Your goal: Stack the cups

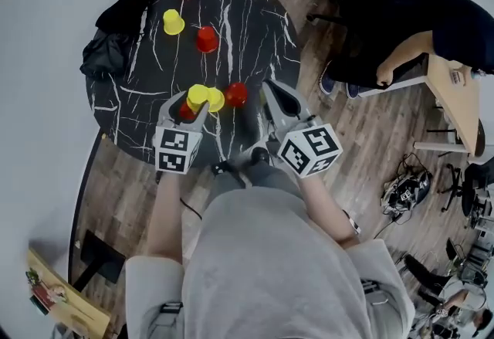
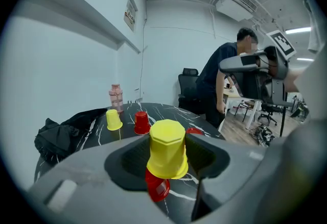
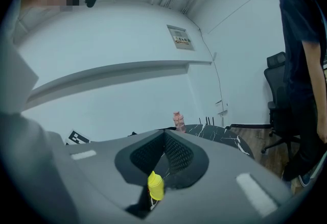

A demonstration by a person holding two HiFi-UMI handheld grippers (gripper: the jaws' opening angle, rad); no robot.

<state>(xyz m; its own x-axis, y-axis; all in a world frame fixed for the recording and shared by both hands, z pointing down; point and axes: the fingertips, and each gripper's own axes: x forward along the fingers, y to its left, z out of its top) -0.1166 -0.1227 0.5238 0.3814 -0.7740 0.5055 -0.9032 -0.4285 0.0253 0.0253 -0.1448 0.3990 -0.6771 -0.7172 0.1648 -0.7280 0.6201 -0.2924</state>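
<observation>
Leftmost, the left gripper (image 2: 166,154) had its jaws spread wide and pinching an inverted yellow cup (image 2: 167,147), long axis upright, directly over a near red cup (image 2: 156,187) on the table (image 1: 255,28), so the coming move was judged to be straight down. Farther back stood a far yellow cup (image 1: 174,22) and a far red cup (image 1: 206,39), and a third red cup (image 1: 236,93) sat just right of the jaws. Rightmost, the right gripper (image 3: 164,139) was empty, jaws pressed together; every cup stood mouth down with no contents visible.
</observation>
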